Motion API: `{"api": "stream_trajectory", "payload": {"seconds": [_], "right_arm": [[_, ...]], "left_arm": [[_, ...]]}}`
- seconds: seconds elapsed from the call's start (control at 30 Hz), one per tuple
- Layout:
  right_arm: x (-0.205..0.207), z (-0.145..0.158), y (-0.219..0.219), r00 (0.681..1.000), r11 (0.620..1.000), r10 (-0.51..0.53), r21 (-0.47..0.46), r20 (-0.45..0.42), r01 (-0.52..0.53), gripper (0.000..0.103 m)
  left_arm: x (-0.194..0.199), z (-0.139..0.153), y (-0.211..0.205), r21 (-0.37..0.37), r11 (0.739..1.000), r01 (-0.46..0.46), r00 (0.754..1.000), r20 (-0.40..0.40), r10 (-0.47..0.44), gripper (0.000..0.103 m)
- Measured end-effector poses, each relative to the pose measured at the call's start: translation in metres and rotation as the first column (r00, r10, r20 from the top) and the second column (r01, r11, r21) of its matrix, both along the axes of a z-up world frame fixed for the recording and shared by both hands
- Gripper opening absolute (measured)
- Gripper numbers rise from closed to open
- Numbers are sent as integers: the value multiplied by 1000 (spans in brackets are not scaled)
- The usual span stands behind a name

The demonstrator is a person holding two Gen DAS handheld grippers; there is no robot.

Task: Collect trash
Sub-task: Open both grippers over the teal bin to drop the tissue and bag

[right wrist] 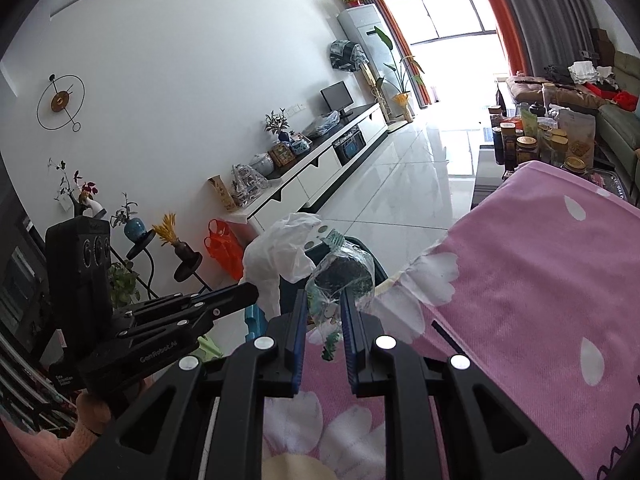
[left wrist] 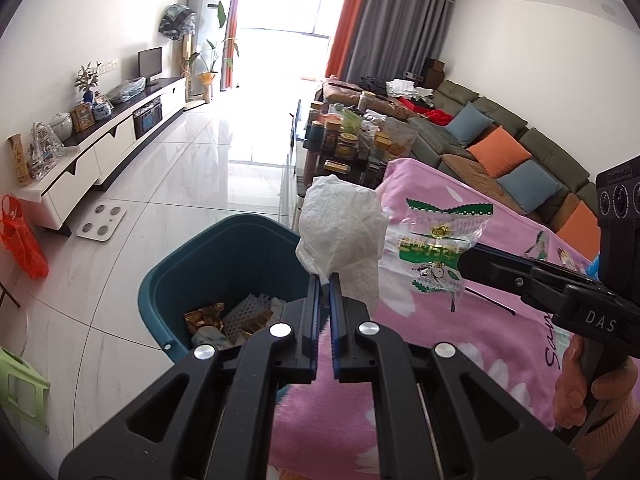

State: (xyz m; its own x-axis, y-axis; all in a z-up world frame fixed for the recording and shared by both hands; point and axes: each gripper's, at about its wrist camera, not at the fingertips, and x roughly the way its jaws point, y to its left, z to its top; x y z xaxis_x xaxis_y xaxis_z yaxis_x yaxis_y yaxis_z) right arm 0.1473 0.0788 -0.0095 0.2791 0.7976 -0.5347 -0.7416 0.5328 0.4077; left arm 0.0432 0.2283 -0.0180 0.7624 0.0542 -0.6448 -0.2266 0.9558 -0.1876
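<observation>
My left gripper (left wrist: 325, 280) is shut on a crumpled white tissue (left wrist: 342, 226) and holds it up at the edge of the pink flowered tablecloth (left wrist: 460, 360), just right of the teal trash bin (left wrist: 208, 264). The bin holds gold wrappers and white foam. My right gripper (right wrist: 324, 300) is shut on a clear green-printed snack wrapper (right wrist: 340, 272); in the left wrist view the wrapper (left wrist: 436, 248) hangs beside the tissue. The tissue (right wrist: 280, 256) and the left gripper (right wrist: 256, 294) also show in the right wrist view, in front of the bin.
A white TV cabinet (left wrist: 100, 160) runs along the left wall. A bathroom scale (left wrist: 101, 222) and an orange bag (left wrist: 20, 236) lie on the tiled floor. A coffee table with jars (left wrist: 348, 140) and a sofa (left wrist: 500, 152) stand beyond the table. A green stool (left wrist: 20, 388) is at lower left.
</observation>
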Motion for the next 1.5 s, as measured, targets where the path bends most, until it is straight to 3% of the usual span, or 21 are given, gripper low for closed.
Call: {"api": "stream_trajectory", "payload": {"seconds": [0.87, 1.37, 1.5], "right_arm": [[21, -19, 83, 997, 993, 65, -97, -40, -69, 16], [39, -46, 116, 994, 982, 39, -182, -105, -57, 18], [41, -47, 119, 993, 982, 17, -187, -115, -38, 19]], "left_arm": [[17, -33, 47, -19, 991, -132, 988, -89, 130, 6], [38, -61, 66, -81, 981, -175, 978, -132, 163, 6], [41, -68, 70, -78, 977, -200, 972, -142, 188, 13]]}}
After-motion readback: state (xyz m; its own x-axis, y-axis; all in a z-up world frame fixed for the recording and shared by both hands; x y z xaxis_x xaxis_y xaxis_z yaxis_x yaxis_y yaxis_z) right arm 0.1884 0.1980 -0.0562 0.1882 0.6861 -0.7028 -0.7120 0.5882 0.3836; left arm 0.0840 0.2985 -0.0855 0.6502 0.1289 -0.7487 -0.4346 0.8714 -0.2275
